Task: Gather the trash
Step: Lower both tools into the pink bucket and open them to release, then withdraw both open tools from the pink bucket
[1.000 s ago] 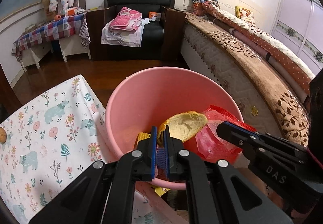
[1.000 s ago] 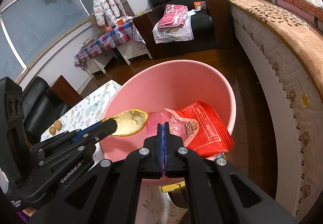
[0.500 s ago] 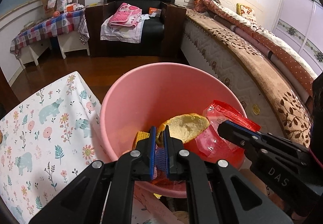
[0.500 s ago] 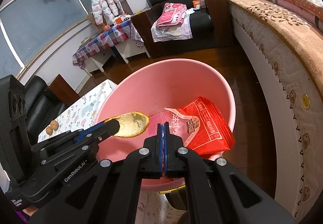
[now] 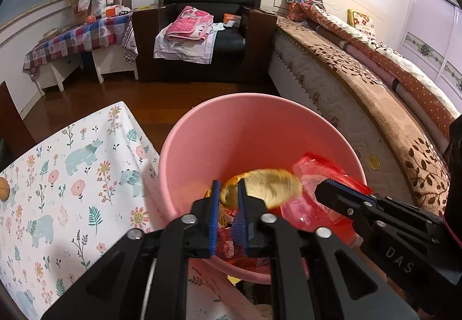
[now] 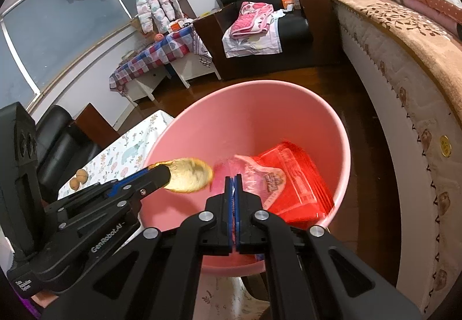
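Observation:
A pink bin (image 5: 236, 129) (image 6: 260, 115) stands beside the table, with both grippers over its mouth. My left gripper (image 5: 228, 190) has its fingers slightly apart; a yellow peel (image 5: 265, 184) (image 6: 189, 174) sits at its tips, blurred, above the bin. I cannot tell if it is still pinched. My right gripper (image 6: 233, 184) is shut on a red plastic wrapper (image 6: 288, 175) (image 5: 317, 198) that hangs into the bin. More wrappers (image 5: 228, 233) lie at the bin's bottom.
A table with a floral animal-print cloth (image 5: 57, 181) is left of the bin, with a brown round thing (image 5: 3, 188) on it. A bed (image 5: 375, 89) runs along the right. A black armchair (image 5: 208, 31) with clothes stands behind, on a wooden floor.
My left gripper's fingers have parted a little and the yellow peel now looks blurred at their tips. The right gripper still holds the red wrapper over the bin.

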A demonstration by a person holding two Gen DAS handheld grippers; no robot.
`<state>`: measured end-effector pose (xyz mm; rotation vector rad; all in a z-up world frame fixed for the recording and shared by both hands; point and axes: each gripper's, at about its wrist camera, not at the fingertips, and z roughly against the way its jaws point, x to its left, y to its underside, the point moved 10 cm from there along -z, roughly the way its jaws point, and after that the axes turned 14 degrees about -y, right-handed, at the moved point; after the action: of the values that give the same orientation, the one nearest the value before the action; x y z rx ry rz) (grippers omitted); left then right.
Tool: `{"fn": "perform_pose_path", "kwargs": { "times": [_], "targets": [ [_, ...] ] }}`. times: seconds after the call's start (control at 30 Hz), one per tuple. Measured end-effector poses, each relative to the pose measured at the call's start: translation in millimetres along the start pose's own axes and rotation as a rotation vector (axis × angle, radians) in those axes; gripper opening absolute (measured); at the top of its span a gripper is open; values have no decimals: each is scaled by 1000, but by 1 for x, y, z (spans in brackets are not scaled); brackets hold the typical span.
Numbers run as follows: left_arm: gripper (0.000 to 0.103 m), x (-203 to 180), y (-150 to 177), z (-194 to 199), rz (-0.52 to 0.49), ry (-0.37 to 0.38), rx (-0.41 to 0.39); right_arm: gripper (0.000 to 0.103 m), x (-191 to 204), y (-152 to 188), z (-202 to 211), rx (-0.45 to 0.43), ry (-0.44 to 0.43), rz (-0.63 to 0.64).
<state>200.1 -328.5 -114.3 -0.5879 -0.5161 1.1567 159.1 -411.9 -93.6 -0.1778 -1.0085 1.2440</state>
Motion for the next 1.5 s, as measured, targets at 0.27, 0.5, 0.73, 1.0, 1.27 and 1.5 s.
{"fn": "perform_pose_path", "kwargs": {
  "times": [0.27,0.5,0.73,1.0,1.27,1.5],
  "targets": [
    [40,2,-2,4,11,11,-11,1,-2,3,-5,17,4,-6],
    [43,5,-3,7,32,21,-6,2,-2,2,-5,18,6,-4],
    [48,6,-5,13,45,37,-15,2,-3,1,-5,10,9,-3],
    [49,3,-3,17,48,45,-14,2,-4,-1,-4,9,16,10],
    [49,4,-5,23,59,49,-20,27,-1,-1,-2,5,6,12],
    [53,6,-5,28,68,54,-22,35,3,1,0,2,32,47]
  ]
}}
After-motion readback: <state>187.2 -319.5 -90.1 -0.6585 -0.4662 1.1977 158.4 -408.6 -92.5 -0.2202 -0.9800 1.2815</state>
